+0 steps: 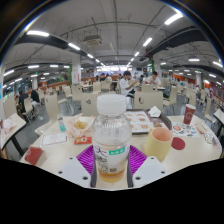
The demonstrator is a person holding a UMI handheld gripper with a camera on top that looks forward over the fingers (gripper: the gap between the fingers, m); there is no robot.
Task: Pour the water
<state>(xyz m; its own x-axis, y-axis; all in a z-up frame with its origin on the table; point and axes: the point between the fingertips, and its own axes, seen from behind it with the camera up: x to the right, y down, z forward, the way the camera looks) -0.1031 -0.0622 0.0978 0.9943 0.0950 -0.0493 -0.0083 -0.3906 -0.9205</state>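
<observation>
A clear plastic bottle (111,135) with a white cap and a white and teal label stands upright between my fingers, with yellowish liquid in its lower part. My gripper (111,160) is shut on the bottle, its purple pads (88,158) pressing on both sides. A translucent plastic cup (159,143) with yellowish liquid stands on the white table (60,160) just right of the bottle, beyond the right finger.
On the table lie a red lid (34,155) at left, a small tub (78,126), a printed sheet (137,121), a red cup (189,115) and a red disc (178,143) at right. People sit at tables in the canteen hall beyond.
</observation>
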